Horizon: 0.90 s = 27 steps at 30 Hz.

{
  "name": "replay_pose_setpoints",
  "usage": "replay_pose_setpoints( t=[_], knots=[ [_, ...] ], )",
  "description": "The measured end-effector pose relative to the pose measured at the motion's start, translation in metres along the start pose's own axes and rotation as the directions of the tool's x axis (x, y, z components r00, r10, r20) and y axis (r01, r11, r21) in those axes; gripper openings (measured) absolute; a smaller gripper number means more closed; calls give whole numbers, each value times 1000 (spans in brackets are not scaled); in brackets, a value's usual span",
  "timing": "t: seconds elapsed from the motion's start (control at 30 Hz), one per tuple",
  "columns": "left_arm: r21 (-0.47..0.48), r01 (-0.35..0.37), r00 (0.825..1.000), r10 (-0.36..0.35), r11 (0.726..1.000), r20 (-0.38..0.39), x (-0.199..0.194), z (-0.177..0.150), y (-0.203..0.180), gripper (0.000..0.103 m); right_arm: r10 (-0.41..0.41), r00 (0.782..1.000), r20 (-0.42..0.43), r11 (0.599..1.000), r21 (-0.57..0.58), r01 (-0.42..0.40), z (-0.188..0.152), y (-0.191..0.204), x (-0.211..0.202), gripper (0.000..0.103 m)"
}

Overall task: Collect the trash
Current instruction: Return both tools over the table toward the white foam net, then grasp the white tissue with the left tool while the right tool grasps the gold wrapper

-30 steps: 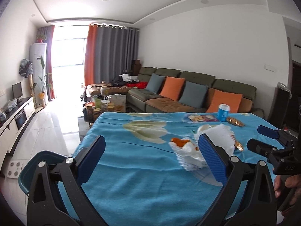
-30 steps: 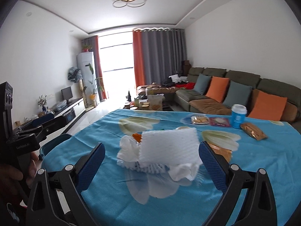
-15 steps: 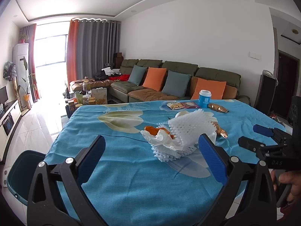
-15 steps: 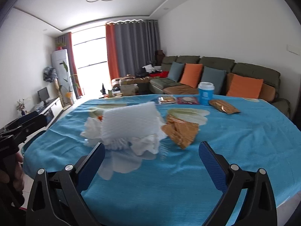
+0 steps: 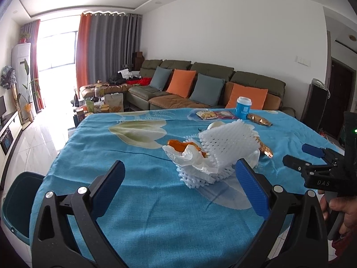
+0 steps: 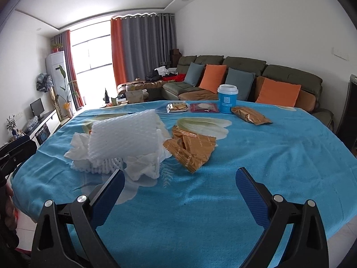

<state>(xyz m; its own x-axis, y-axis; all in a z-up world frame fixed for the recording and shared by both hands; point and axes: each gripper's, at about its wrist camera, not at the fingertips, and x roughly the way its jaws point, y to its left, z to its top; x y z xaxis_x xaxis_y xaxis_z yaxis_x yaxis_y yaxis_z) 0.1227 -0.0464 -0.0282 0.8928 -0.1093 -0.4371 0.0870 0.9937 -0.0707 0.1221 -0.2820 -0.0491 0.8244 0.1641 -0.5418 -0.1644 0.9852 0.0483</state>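
Blue-clothed surface (image 6: 279, 156), sofa behind. L tongs (image 5: 178, 185) wide open, empty, level, aimed at foam net (image 5: 227, 147) w/ tissue, mid-surface. R tongs (image 6: 179, 189) wide open, empty, near gold wrapper (image 6: 191, 149).

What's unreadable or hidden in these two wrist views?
- Orange item inside the tissue: left wrist view, mostly covered by the white foam net; can't tell what it is.
- Gold wrapper: left wrist view, largely behind the net.
- Teal bin: cut by the left edge and the tablecloth; its contents are hidden.
- Blue cup label: right wrist view, too small to read.
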Motion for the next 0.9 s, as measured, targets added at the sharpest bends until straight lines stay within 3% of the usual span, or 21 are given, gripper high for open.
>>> replay_pose_setpoints(
  t=[0.27,0.7,0.9],
  knots=[
    [-41,33,998,-35,999,-44,31,5,5,97,-70,997,-36,995,-68,68,11,-5,25,94],
    [-88,24,992,-35,996,-125,78,8,16,97,-112,986,-125,975,-206,85,18,6,63,68],
    [-144,14,985,-39,989,-167,97,7,26,97,-118,981,-154,964,-253,76,20,13,74,48]
  ],
)
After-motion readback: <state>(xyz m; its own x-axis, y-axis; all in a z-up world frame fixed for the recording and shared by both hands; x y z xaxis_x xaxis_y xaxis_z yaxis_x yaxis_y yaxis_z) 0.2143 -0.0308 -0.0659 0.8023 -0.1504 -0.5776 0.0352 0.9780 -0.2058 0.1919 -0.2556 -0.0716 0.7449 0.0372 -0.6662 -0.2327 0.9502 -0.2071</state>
